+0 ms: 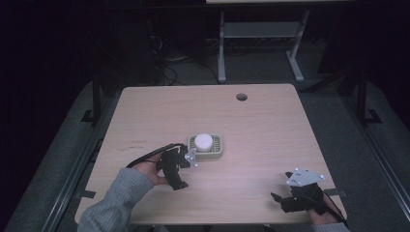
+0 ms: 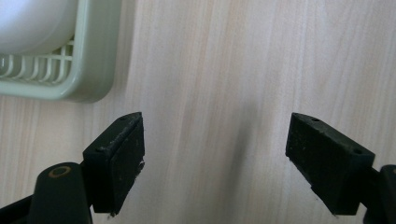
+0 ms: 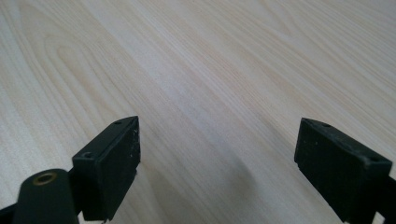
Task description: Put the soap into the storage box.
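Wooden table [image 1: 270, 130]; left tongs [image 2: 215, 154] spread.

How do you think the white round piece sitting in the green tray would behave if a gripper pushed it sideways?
The white round piece looks smooth and rounded, so it may slip or turn rather than stay put. The slatted green tray has a raised rim, which would probably stop it sliding out. The tray looks like light plastic, so a push might shift it across the table instead.

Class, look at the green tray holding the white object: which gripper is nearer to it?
Left. The left gripper is just beside the green tray, at its near-left corner. The right gripper is far off by the table's near-right edge.
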Action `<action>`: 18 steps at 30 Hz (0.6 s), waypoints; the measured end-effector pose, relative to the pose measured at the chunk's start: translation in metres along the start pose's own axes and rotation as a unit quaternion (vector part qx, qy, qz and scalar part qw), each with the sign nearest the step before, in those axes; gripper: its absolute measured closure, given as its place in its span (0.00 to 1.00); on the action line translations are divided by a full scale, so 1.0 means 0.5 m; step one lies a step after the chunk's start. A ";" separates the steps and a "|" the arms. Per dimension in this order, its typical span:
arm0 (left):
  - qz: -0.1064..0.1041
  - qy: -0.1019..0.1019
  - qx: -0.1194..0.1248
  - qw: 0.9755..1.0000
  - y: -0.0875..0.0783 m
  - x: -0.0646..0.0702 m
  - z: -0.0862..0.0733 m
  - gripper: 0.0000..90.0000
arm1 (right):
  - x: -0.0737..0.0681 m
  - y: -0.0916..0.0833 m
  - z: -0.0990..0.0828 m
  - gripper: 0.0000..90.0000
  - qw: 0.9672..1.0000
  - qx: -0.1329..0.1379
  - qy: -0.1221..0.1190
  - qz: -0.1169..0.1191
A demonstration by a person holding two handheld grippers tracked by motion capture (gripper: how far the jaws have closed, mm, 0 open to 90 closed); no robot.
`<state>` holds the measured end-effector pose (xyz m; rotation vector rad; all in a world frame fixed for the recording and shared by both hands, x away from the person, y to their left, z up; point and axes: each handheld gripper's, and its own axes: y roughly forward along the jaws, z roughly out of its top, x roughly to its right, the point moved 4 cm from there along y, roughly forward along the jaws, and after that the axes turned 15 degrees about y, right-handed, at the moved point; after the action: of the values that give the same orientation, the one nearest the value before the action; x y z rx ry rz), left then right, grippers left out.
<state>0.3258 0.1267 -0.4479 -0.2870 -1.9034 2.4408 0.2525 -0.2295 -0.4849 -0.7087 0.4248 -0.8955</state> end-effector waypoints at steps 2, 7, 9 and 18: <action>0.001 -0.002 0.002 1.000 -0.001 0.004 -0.002 0.21 | 0.000 0.002 0.000 0.16 1.000 -0.002 0.001 0.000; 0.004 -0.003 0.004 1.000 -0.001 0.015 -0.008 0.21 | 0.002 -0.002 0.001 0.15 1.000 0.004 0.002 -0.005; 0.006 -0.002 0.006 1.000 -0.001 0.020 -0.010 0.21 | 0.004 -0.002 0.000 0.16 1.000 0.004 0.006 -0.008; 0.013 0.003 0.008 1.000 -0.001 0.042 -0.021 0.21 | 0.006 -0.002 0.000 0.15 1.000 0.006 0.006 -0.012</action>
<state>0.3067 0.1398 -0.4527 -0.3191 -1.8902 2.4667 0.2536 -0.2326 -0.4843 -0.6988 0.4231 -0.9247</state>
